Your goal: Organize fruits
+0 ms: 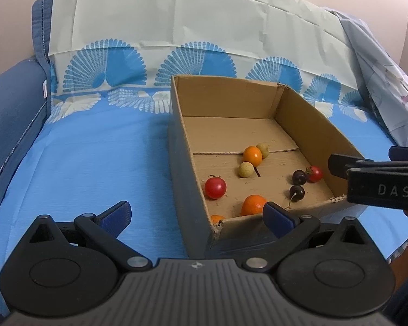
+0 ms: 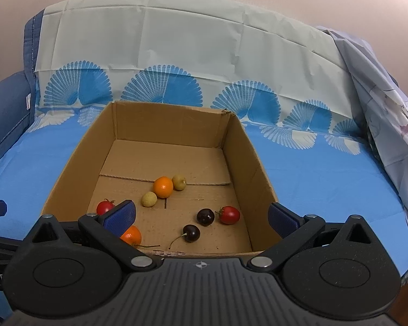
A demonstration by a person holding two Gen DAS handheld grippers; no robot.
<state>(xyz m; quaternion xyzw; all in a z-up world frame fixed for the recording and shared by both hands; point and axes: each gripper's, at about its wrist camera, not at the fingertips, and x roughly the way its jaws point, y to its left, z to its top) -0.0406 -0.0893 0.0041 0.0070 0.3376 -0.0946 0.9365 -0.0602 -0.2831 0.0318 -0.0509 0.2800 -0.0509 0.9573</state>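
Observation:
An open cardboard box lies on a blue sheet. Inside are oranges, two yellow-green round fruits, red tomatoes and two dark cherries. My left gripper is open and empty, at the box's near left corner. My right gripper is open and empty, over the box's near edge. The right gripper also shows at the right edge of the left wrist view.
The blue sheet covers a sofa seat, and a fan-patterned cloth drapes the backrest. A dark blue armrest stands at the left. Another pale cloth hangs at the right.

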